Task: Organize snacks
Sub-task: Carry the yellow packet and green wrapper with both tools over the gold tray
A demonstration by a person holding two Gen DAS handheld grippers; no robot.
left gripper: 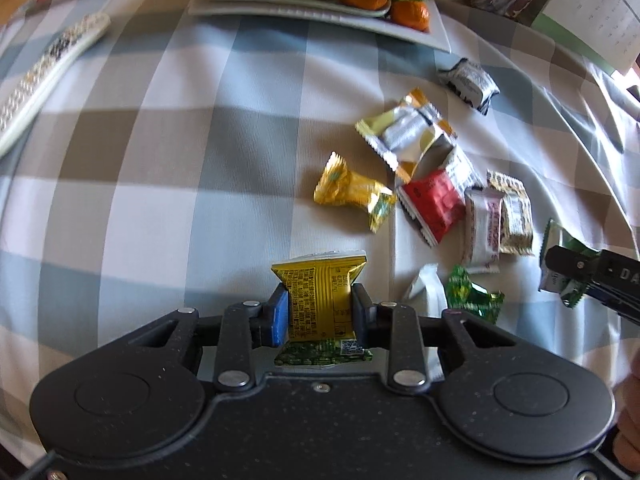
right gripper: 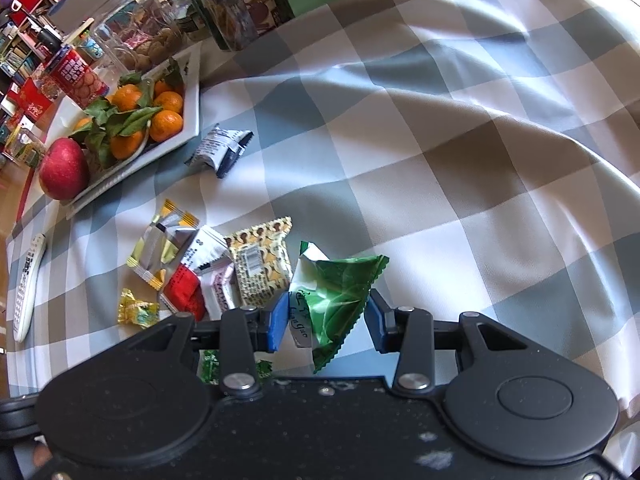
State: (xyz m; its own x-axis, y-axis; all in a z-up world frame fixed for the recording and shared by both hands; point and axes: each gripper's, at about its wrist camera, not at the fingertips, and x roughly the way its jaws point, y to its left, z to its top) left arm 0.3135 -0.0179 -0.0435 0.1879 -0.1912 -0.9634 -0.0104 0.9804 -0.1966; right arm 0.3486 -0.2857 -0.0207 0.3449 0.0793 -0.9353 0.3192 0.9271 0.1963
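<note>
A yellow snack packet [left gripper: 318, 280] stands between the blue pads of my left gripper [left gripper: 320, 304], which is shut on it just above the checked tablecloth. My right gripper [right gripper: 326, 316] is shut on a green leaf-print packet [right gripper: 340, 284]; in the left wrist view it shows at the right edge [left gripper: 560, 268]. Loose snacks lie in a pile between the two: a gold candy [left gripper: 352, 192], a red packet [left gripper: 432, 200], a white-and-yellow packet [left gripper: 404, 132], a patterned packet [left gripper: 514, 216], a green candy [left gripper: 472, 296] and a dark blue packet [left gripper: 470, 84].
A white plate [left gripper: 320, 12] with tangerines and an apple stands at the far side. A white remote [left gripper: 44, 76] lies at the left. Jars, tins and boxes [right gripper: 228, 12] crowd the back edge. The cloth [right gripper: 480, 160] is wrinkled to the right. A person's hand [left gripper: 628, 420] shows at the lower right.
</note>
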